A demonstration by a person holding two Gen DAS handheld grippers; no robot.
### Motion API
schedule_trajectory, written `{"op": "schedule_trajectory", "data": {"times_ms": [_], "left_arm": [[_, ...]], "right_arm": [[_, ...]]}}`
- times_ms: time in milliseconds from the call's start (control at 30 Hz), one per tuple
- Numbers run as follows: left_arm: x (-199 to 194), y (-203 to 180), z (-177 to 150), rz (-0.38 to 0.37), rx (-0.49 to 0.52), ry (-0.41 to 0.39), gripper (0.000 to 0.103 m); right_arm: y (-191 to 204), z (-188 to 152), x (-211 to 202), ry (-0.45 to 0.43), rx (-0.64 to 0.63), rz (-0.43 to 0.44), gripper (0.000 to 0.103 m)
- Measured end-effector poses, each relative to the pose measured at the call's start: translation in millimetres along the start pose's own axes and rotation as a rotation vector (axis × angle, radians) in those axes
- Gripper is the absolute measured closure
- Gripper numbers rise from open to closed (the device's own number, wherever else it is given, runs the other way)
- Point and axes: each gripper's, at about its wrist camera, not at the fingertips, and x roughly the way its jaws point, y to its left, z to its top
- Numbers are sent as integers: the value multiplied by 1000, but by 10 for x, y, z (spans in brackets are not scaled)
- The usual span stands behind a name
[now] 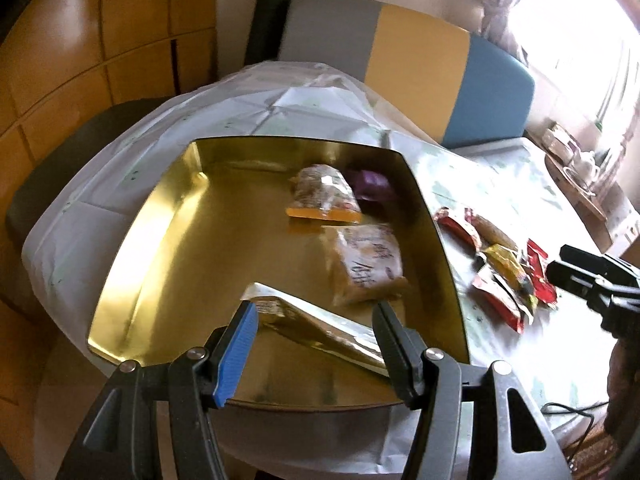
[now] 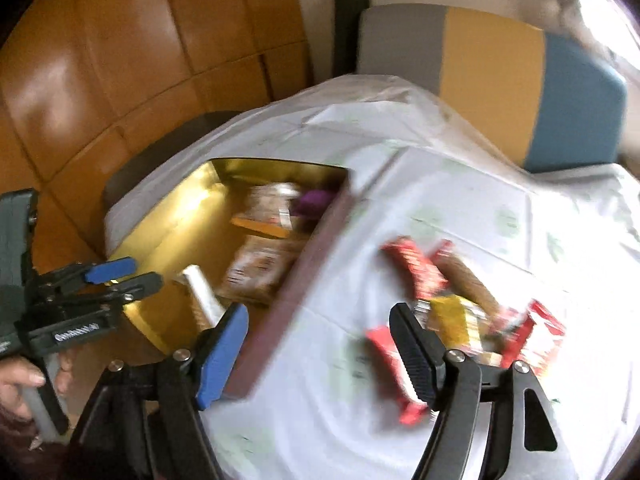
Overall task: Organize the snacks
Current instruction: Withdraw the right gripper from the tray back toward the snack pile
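Observation:
A gold tin box (image 1: 160, 216) stands on the white tablecloth; it also shows in the right wrist view (image 2: 168, 236). Inside lie a brown snack pack with an orange edge (image 1: 324, 196), a purple snack (image 1: 370, 186), a tan packet (image 1: 370, 268) and a silver-gold packet (image 1: 316, 324). My left gripper (image 1: 314, 316) is open above the silver-gold packet, not touching it. Red and yellow snack packs (image 2: 460, 304) lie on the cloth right of the box. My right gripper (image 2: 320, 332) is open and empty above the cloth beside the box's right wall.
A chair with grey, yellow and blue back (image 1: 404, 64) stands behind the table. Orange cabinet doors (image 1: 80, 48) fill the left. A tea set on a tray (image 1: 580, 168) sits far right. The left gripper shows at the right wrist view's left edge (image 2: 116, 276).

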Motion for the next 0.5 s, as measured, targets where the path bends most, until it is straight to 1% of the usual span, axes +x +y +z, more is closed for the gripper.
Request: {"op": "schedule_trajectory", "data": {"times_ms": [133, 333, 500], "left_arm": [[-16, -111, -7, -14, 33, -1, 42], [14, -326, -13, -28, 89, 11, 42], [41, -518, -38, -36, 143, 27, 42]], "right_arm": [[-369, -102, -189, -1, 43, -78, 25], [-994, -227, -413, 12, 96, -235, 24], [-1545, -398, -471, 30, 181, -355, 23]]}}
